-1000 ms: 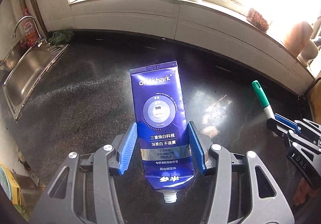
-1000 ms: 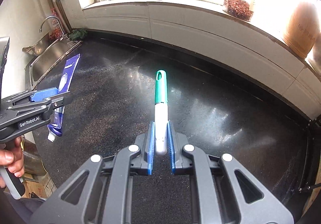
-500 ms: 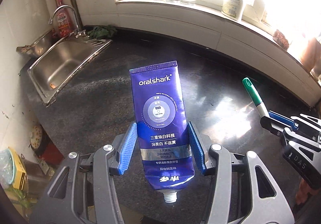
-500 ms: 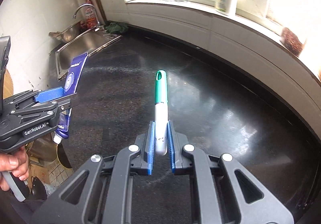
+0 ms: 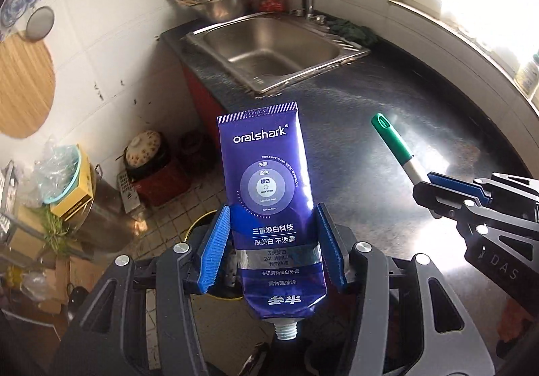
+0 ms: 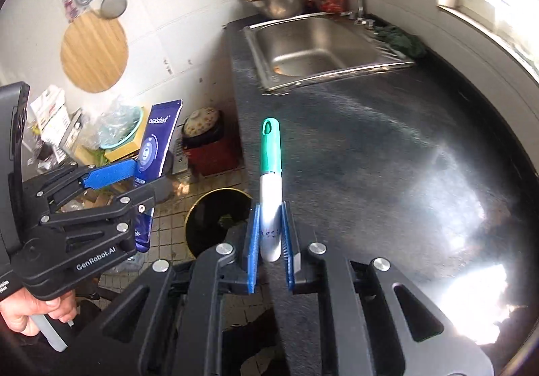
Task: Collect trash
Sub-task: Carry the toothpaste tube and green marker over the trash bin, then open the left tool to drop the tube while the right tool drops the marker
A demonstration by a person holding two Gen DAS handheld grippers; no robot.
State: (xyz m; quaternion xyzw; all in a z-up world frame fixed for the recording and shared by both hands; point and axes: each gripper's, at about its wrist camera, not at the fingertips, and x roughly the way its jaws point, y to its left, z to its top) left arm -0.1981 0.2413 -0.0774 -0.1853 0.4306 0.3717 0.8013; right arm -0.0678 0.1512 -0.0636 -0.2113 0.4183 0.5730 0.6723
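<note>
Two grippers hung past the counter's (image 6: 337, 127) left edge, over tiled floor. The left gripper (image 5: 273, 251) clamped a purple toothpaste tube (image 5: 269, 194) by its sides, cap end nearest the camera. The right gripper (image 6: 271, 241) was pinched nearly closed on a green-capped marker (image 6: 271, 174). Below them, beside the counter edge, stood an open round bin (image 6: 215, 221), with clutter farther left of the counter.

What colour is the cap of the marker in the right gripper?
Green, on a white barrel: the marker shows best in the right wrist view.
</note>
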